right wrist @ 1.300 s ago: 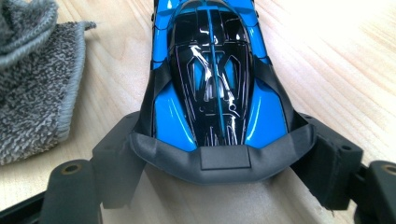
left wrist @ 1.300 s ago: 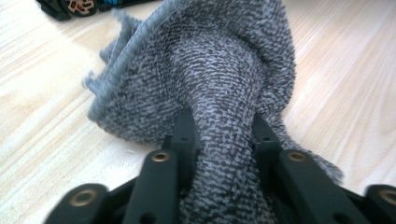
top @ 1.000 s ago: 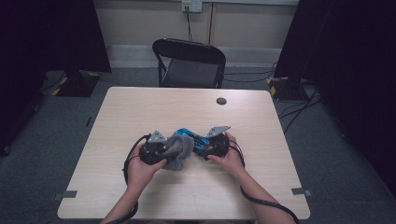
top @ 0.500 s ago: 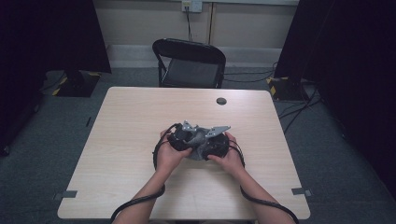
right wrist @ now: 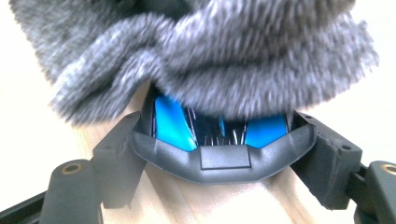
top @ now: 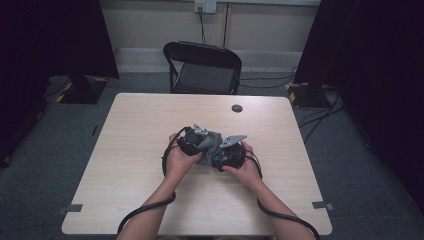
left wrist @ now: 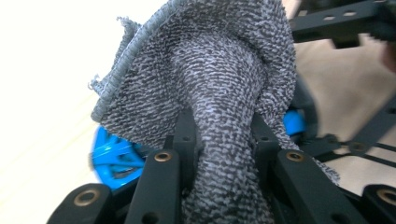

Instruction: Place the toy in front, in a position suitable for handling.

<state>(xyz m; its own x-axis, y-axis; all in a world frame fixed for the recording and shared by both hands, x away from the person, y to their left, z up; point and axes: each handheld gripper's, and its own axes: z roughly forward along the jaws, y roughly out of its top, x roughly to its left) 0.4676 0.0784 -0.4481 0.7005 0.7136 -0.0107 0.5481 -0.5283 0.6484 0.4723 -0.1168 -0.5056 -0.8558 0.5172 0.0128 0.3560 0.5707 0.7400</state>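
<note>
The left gripper (top: 192, 141) has travelled right across the bench (top: 130, 150), carrying the grey cloth (top: 210, 142) clamped in its fingers (left wrist: 187, 140). A second ago it sat well apart from the right gripper (top: 227, 152), with the blue object plainly showing between them. Now the left gripper is just beside the right gripper, and the cloth lies over the blue object (right wrist: 173, 121), covering most of it.
</note>
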